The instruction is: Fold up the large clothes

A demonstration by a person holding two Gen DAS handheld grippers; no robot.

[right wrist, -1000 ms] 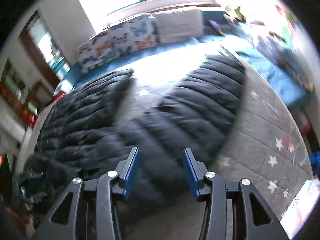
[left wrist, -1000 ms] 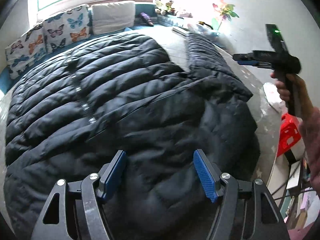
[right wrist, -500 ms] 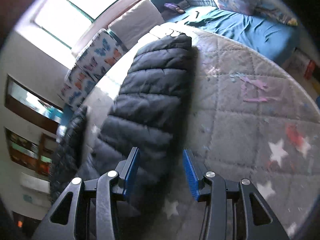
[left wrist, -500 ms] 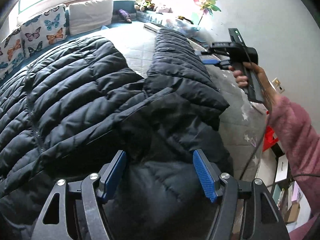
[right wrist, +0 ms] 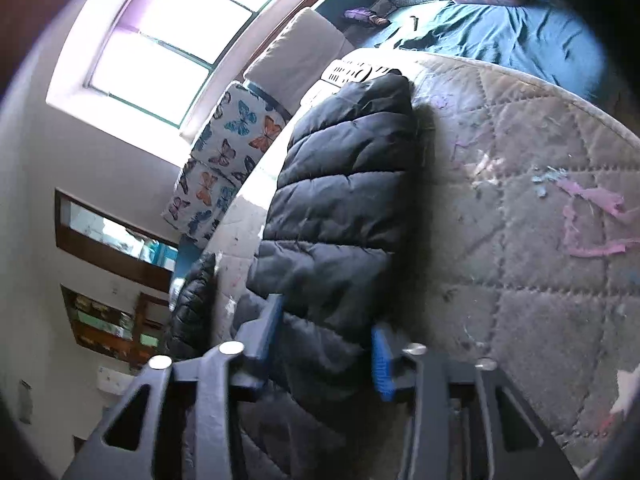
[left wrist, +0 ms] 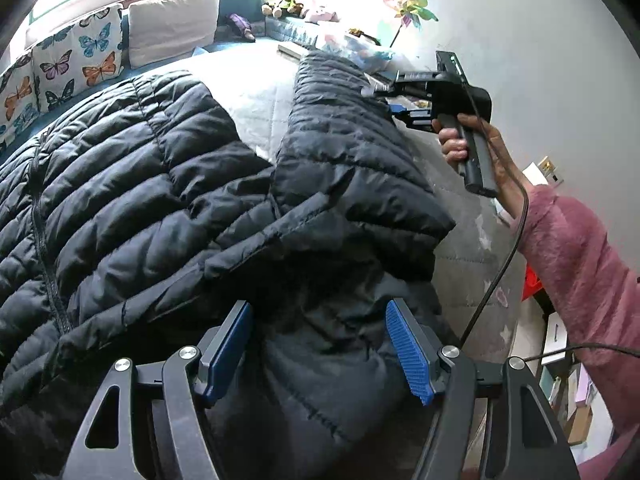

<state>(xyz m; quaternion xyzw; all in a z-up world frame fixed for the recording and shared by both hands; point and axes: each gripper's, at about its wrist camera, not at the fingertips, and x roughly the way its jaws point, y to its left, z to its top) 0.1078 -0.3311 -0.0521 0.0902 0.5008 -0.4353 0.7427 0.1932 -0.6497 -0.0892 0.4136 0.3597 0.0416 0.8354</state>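
A black quilted puffer jacket [left wrist: 160, 200] lies spread on a grey quilted mattress [left wrist: 260, 96], with one sleeve [left wrist: 340, 120] stretched out toward the far right. My left gripper [left wrist: 318, 344] hovers open above the jacket's near part, with nothing between its blue pads. My right gripper [left wrist: 384, 98], held by a hand in a pink fleece sleeve [left wrist: 580, 272], is at the sleeve's outer edge. In the right wrist view the sleeve [right wrist: 340, 200] bulges between the closing jaws of that gripper [right wrist: 326, 340], and both pads touch it.
Butterfly cushions [left wrist: 76, 64] and a beige cushion [left wrist: 172, 28] line the bench under the window. Plush toys [left wrist: 284, 0] and a pinwheel [left wrist: 408, 4] stand at the far end. The mattress edge [right wrist: 540, 240] and a red stool [left wrist: 534, 280] are on the right, by the wall.
The right gripper rolled and came down onto the sleeve, which now sits between its jaws. The left gripper slid right across the jacket, still open.
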